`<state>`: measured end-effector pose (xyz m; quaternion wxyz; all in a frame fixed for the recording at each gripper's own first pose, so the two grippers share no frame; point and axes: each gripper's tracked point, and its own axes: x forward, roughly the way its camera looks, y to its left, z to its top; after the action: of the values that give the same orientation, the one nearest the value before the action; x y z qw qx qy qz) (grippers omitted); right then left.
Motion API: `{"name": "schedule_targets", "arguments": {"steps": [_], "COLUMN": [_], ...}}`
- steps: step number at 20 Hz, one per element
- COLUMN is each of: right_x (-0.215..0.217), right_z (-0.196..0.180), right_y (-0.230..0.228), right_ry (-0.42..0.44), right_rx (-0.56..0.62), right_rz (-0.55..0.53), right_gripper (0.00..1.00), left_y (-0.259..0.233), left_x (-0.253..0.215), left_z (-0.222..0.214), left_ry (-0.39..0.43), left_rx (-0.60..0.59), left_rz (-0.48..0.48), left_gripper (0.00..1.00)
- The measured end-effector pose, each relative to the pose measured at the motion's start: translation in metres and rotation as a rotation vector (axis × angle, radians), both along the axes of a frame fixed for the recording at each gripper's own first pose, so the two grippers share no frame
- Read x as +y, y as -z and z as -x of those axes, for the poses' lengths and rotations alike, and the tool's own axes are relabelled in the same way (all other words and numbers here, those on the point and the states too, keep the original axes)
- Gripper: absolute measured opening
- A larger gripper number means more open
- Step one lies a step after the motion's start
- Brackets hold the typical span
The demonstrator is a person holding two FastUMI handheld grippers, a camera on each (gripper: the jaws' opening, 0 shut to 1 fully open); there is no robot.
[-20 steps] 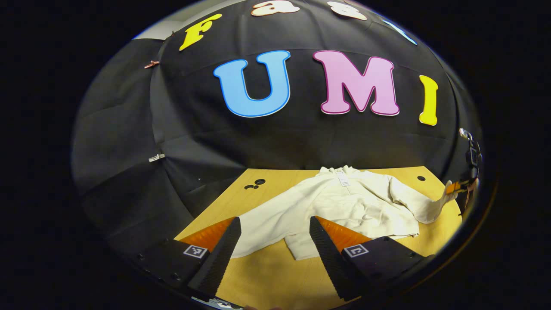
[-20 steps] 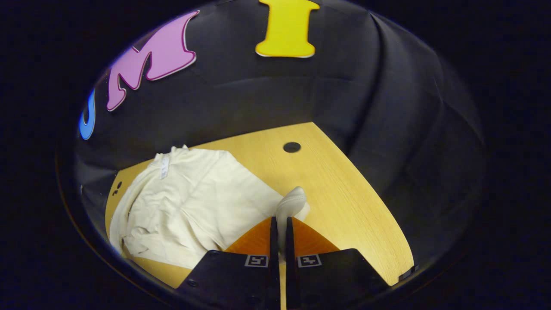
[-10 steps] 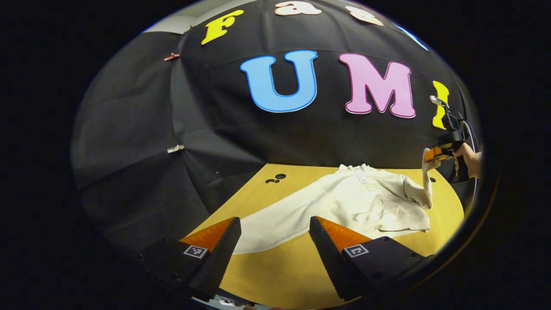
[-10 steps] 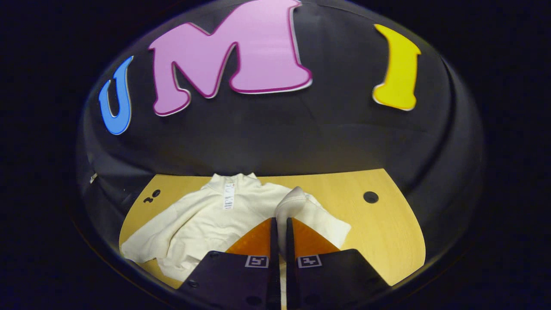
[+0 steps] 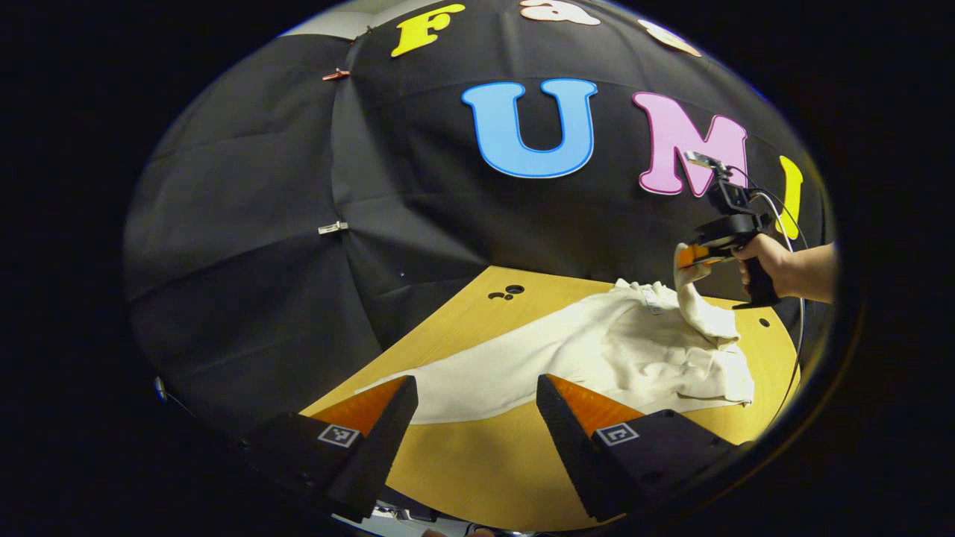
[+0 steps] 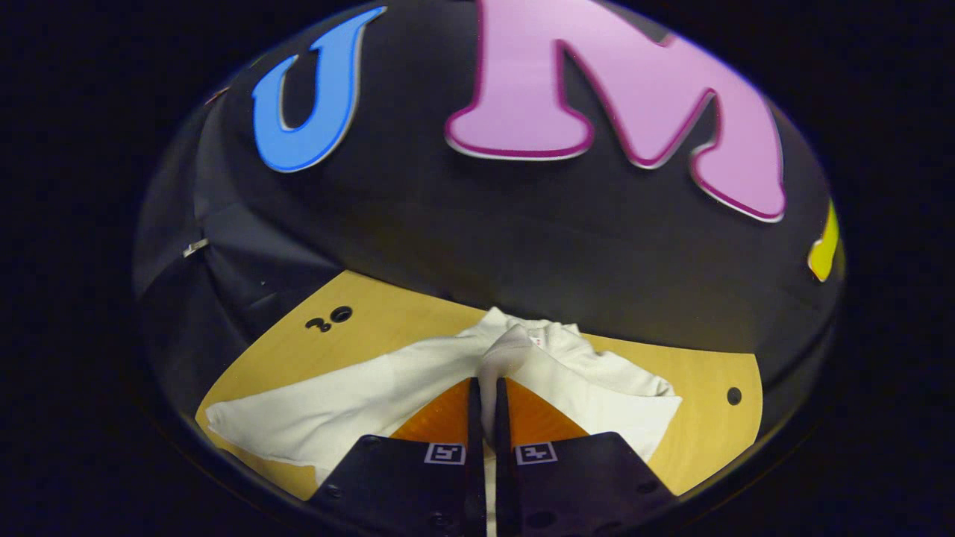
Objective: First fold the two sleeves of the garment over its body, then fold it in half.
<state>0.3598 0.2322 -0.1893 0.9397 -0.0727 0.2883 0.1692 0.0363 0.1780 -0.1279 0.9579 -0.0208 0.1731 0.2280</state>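
You are on the first step: your right gripper (image 6: 485,406) is clamped on the cuff of one sleeve (image 6: 507,350) of the cream long-sleeved cotton garment (image 5: 634,358), holding it lifted above the garment's body, which lies on the light wooden surface (image 5: 477,462). Next, judge a spot on the chest, lower the cuff there and let go. Your left gripper (image 5: 477,425) hangs with its fingers spread, holding nothing, near the other sleeve (image 5: 462,384), which lies stretched out flat. The left gripper view shows your hand (image 5: 765,257) and the raised sleeve's drape; the right gripper view shows the pinch up close.
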Motion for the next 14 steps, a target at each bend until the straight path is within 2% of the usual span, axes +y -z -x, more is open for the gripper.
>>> {"name": "schedule_targets", "arguments": {"steps": [3, 7, 9, 10, 11, 12, 14], "right_x": [0.066, 0.128, 0.158, 0.169, 0.177, 0.176, 0.173], "right_z": [0.005, 0.011, 0.018, 0.023, 0.023, 0.024, 0.03], "right_y": [0.026, 0.059, 0.072, 0.075, 0.076, 0.072, 0.06], "right_ry": [-0.096, -0.187, -0.23, -0.245, -0.254, -0.259, -0.26], "right_rx": [0.018, 0.023, 0.058, 0.069, 0.063, 0.051, 0.033], "right_rz": [0.013, 0.077, 0.029, 0.001, -0.008, -0.012, -0.032], "right_gripper": [0.1, 0.1, 0.14, 0.24, 0.2, 0.43, 0.75], "left_y": [0.002, 0.009, 0.013, 0.014, 0.017, 0.019, 0.022], "left_x": [0.018, 0.04, 0.048, 0.053, 0.057, 0.061, 0.07], "left_z": [-0.001, -0.002, 0.0, 0.0, 0.0, 0.0, -0.001], "left_ry": [-0.032, -0.081, -0.104, -0.113, -0.12, -0.126, -0.138], "left_rx": [0.006, 0.01, 0.015, 0.017, 0.021, 0.026, 0.028], "left_rz": [-0.001, 0.007, 0.015, 0.013, 0.008, 0.001, 0.004], "left_gripper": [0.99, 0.99, 0.99, 0.99, 0.99, 0.99, 0.99]}}
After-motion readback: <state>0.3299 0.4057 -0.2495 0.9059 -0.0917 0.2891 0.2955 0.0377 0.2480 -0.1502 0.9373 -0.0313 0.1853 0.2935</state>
